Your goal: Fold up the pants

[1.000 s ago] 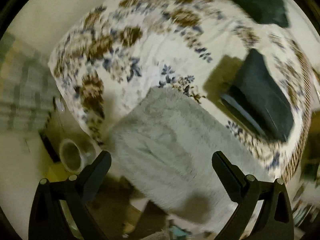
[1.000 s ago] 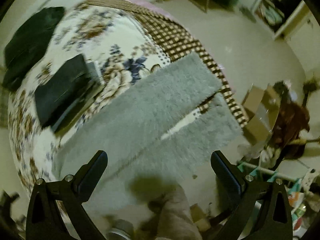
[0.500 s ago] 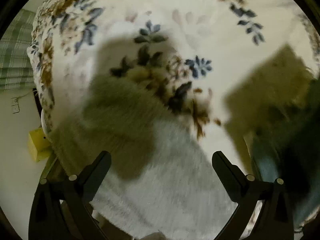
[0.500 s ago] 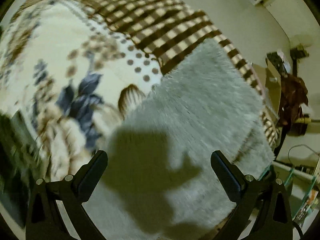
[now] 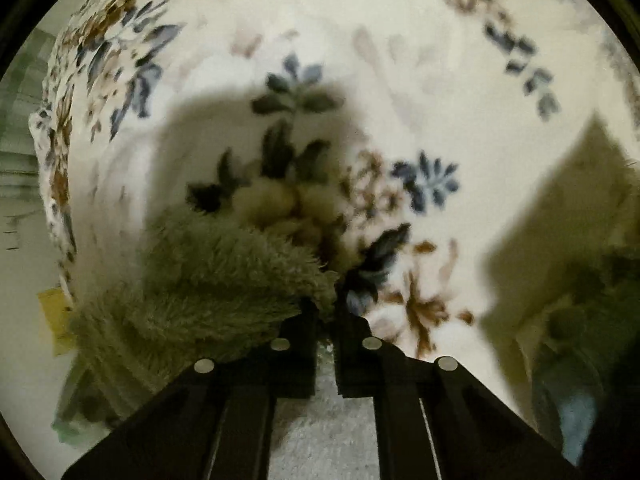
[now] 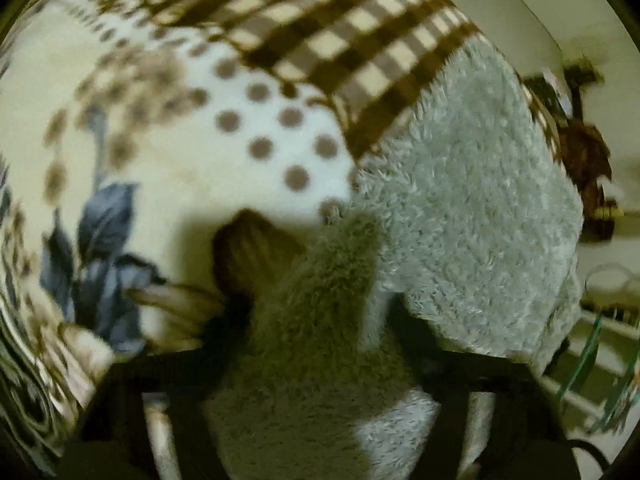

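Pants (image 6: pixel 460 184): grey, fluffy, lying flat on a floral blanket (image 5: pixel 400 80) with one end toward a brown checked border (image 6: pixel 320 32). In the left view a corner of the pants (image 5: pixel 224 272) is bunched up right at the fingertips.

Risks, judged from this state:
- Left gripper (image 5: pixel 327 304) has only the very edge of the pile. A thin bite on plush fabric may slip out when lifted, and that corner would drop.
- Right gripper (image 6: pixel 316 312) has a thick hump of fabric between its jaws. If it bites both layers unevenly, or catches blanket underneath, the fold would drag the blanket or come out crooked.
- The two grips look unequal in depth, so lifting both together could skew the edge.
- Both views are blurred; exact contact with the blanket cannot be confirmed.

Fingers:
- Left: jaws drawn together to a narrow slit, with a tuft of pants edge pinched between the tips. Tips sit at the boundary of pants and blanket; whether they also press the blanket, cannot tell.
- Right: jaws closing, partly apart, a raised fold of pants filling the gap between them. The fingers are mostly hidden behind the fabric, so whether the pads already press it, cannot tell.
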Action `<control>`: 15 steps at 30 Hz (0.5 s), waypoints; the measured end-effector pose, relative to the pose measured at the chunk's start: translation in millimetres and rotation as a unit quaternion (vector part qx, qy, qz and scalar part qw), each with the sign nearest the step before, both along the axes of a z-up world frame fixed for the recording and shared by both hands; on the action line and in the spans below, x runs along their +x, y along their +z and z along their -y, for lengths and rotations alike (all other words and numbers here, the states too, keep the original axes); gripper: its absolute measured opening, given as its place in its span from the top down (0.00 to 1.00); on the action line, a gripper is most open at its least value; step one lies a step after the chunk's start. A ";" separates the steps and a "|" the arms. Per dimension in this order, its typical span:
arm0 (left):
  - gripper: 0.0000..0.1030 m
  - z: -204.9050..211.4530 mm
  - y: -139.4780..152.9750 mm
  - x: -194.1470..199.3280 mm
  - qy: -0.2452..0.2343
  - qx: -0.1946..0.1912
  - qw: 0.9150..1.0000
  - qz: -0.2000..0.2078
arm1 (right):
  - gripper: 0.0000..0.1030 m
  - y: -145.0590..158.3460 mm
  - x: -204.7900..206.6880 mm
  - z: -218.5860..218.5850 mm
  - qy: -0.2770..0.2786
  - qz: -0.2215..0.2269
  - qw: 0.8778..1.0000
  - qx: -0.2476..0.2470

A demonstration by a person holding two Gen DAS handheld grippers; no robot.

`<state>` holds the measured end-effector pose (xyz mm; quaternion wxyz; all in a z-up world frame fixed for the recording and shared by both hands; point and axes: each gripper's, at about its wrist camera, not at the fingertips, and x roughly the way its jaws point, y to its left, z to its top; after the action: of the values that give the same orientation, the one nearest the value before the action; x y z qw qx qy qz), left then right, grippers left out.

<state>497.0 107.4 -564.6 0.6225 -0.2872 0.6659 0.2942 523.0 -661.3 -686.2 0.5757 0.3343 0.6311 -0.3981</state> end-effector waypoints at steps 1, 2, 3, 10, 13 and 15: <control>0.97 -3.2 7.3 -5.6 0.001 -0.006 1.000 0.016 | 0.84 4.2 0.9 -4.0 0.017 -0.005 1.000 -0.012; 0.97 -7.1 18.0 -12.3 0.001 -0.011 0.999 0.037 | 0.91 9.5 -6.0 -8.1 0.023 -0.003 1.000 -0.021; 0.97 -9.4 26.4 -16.5 -0.002 -0.015 0.999 0.051 | 0.92 18.8 -10.0 -11.3 0.027 0.011 0.999 -0.030; 0.97 -19.5 111.7 -50.7 -0.012 -0.070 0.984 0.162 | 0.94 117.6 -68.8 -25.9 0.009 0.129 0.990 -0.053; 0.97 -12.8 154.8 -71.1 -0.011 -0.098 0.974 0.205 | 0.94 166.5 -109.7 -34.4 0.011 0.175 0.983 -0.056; 0.97 -15.3 176.7 -88.4 -0.020 -0.104 0.967 0.233 | 0.94 197.2 -140.5 -40.2 0.009 0.206 0.977 -0.059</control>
<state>408.7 122.8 -388.0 0.7327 -0.3981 0.5349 0.1358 382.5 -621.2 -488.9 0.7154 0.3690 0.4776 -0.3521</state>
